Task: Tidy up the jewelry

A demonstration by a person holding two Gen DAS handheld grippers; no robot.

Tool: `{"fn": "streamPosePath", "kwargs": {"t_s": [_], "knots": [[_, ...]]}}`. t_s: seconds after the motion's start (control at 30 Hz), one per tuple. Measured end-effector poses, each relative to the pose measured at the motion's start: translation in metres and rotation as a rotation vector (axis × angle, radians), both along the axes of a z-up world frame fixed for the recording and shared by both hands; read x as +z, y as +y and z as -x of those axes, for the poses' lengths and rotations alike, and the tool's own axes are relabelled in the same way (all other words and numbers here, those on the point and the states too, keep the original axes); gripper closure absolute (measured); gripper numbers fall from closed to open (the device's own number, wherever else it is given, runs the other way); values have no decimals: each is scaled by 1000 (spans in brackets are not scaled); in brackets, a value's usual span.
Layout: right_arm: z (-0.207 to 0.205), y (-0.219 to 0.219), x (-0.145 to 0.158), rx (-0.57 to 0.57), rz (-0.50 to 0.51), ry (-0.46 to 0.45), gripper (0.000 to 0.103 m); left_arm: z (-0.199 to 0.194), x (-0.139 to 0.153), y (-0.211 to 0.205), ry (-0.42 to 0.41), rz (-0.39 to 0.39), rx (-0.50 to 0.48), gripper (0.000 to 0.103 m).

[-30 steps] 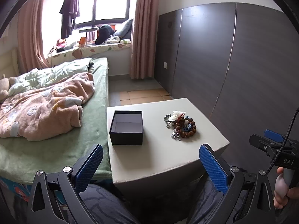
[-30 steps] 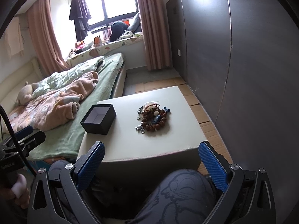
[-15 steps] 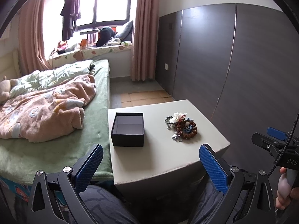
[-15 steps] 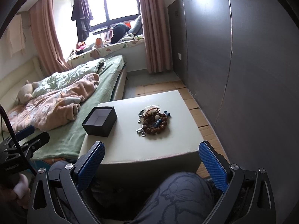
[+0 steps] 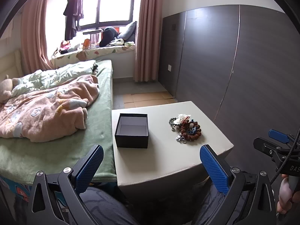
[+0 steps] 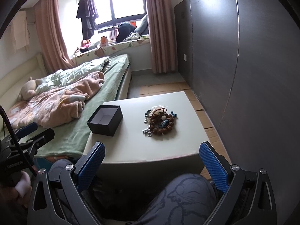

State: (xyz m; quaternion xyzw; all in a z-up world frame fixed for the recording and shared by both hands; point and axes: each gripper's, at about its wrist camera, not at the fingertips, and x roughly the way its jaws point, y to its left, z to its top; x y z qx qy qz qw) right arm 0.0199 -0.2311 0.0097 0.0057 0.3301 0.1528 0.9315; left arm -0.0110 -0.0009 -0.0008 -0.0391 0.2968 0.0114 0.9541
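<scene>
- Far left, the bed (image 5: pixel 56 150) runs right along the table (image 5: pixel 168 161), blanket (image 5: pixel 46 108) heaped on it; none of it matters to the job.
- Left gripper (image 5: pixel 151 166) hangs low at the near edge of the table, fingers spread wide with nothing between them. It's roughly lined up with the box, I'd say to steady it or just to wait.
- The box (image 5: pixel 132 133) sits on the table's left side near the bed, lid off and empty inside, mouth up. That looks like where the pieces are meant to go.
- Right of it, apart from the box, the jewelry (image 6: pixel 160 121) lies in one tangled heap: brown bead strands, a few blue bits, something white, small metal rings at the near side.
- Right gripper (image 6: pixel 151 166) also hovers short of the table, fingers wide and empty, pointing close to the heap, so it's probably the one to pick.
- Nothing is in the box yet; sorting hasn't begun.
</scene>
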Motion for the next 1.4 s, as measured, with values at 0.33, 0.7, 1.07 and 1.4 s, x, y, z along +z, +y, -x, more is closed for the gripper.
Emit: {"fn": "streamPosePath", "kwargs": {"t_s": [0.33,0.7,1.07,1.4], "knots": [[-17,-4,-8,4,-22,26,2,-24,-10,2,21,11,-23,0],[-69,-34,-45,-51,-113,143,2,-88,-35,-11,81,50,-118,4],[-117,-60,-86,-98,-199,240,15,-159,-68,-40,187,93,-213,31],[-155,-77,-131,-103,-298,322,32,-220,-103,-69,259,90,-293,50]]}}
